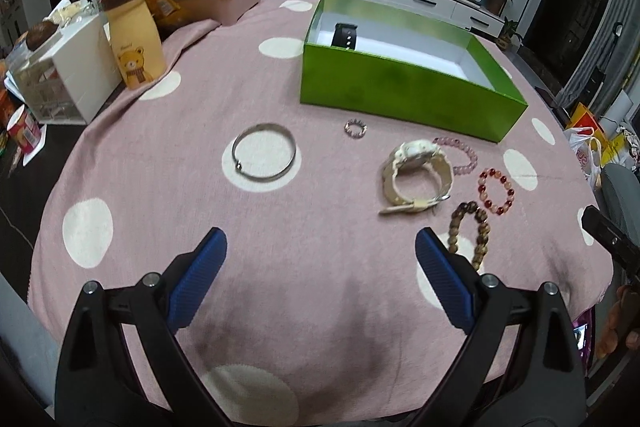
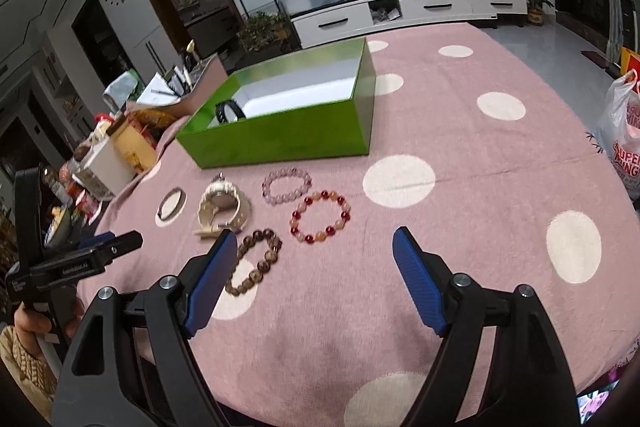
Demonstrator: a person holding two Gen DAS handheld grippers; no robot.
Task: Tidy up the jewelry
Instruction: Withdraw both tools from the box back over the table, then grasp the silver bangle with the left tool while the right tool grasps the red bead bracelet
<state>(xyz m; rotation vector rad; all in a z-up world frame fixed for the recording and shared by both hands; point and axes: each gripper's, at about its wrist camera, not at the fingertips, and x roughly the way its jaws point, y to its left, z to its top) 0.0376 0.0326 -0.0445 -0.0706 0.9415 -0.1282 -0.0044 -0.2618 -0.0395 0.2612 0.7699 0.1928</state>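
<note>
From the left wrist view, the left gripper [image 1: 320,247] hangs over the pink dotted cloth [image 1: 192,155] on the bench, jaws wide and empty. The silver bangle [image 1: 264,157] lies alone at centre left; the cream watch [image 1: 416,177] sits right of centre, touching a pink bead bracelet [image 1: 466,157] behind it. A red-and-amber bead bracelet [image 1: 496,191] and a brown bead bracelet [image 1: 472,233] lie lower right, the brown one partly hidden by the right-hand finger. The green box [image 1: 400,91] stands open at upper centre with a black watch [image 1: 345,35] inside. Only this view shows the small bead ring [image 1: 356,128] near the box front; it could easily be missed. The bangle is thin and flat, so I judge the pads may skid off it.

From the right wrist view, the right gripper [image 2: 310,247] also stands wide with nothing between its pads. The brown bead bracelet [image 2: 256,263] lies just beside its left-hand finger, fully visible here. The beads look loose; closing on one strand may drag the neighbouring watch [image 2: 222,207]. This view alone shows the left gripper [image 2: 116,245] from outside, at lower left, close enough that both tools could collide over the cluster.
</note>
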